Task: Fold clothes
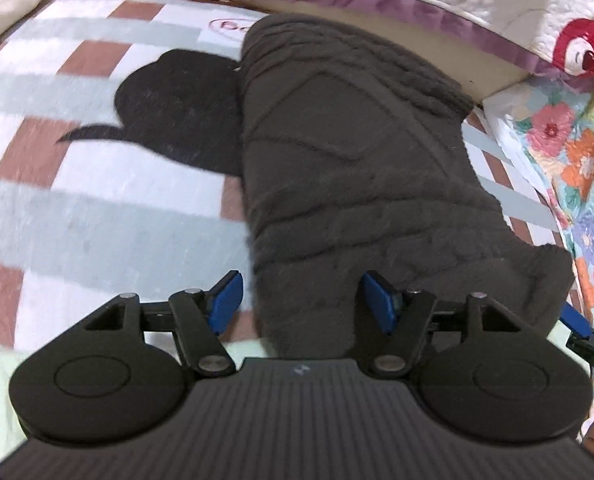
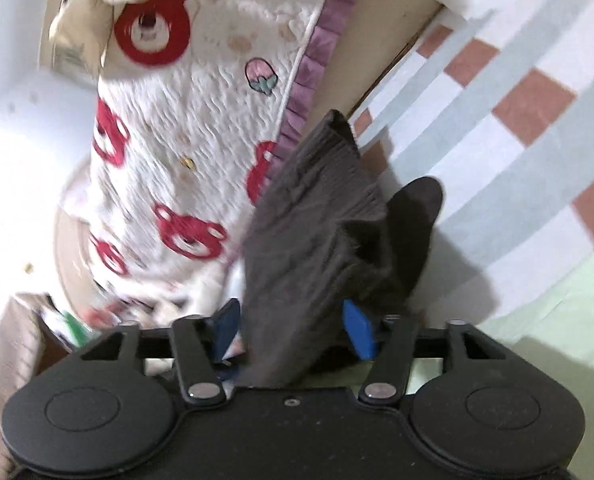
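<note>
On the left of the bed, only striped blanket (image 1: 77,208), with a black shape (image 1: 177,112) on it, print or cloth impossible to tell. Just right of that, the left gripper (image 1: 303,300): blue pads spread wide, nothing between them but air, poised over the near left edge of the dark grey knitted garment (image 1: 357,168). Lies lengthwise as a long, thick band running away toward the headboard side, creased across, near right corner raised.

Further right, the right gripper (image 2: 293,328): a ribbed hem of the same garment stands up between its fingers, yet pads look well apart, so cannot tell whether clamped or merely straddling the cloth.

Risks, in the same order:
- Closing the left pads here could pinch blanket along with knit, or catch only the top layer, and so drag the band askew.
- If loose on the right, the lifted hem could slip out and let the layers fall open.
- Uneven pull between the two sides could twist the band.
- At far right, the bear-print quilt (image 2: 169,160) sits close; could snag or get swept along.
</note>
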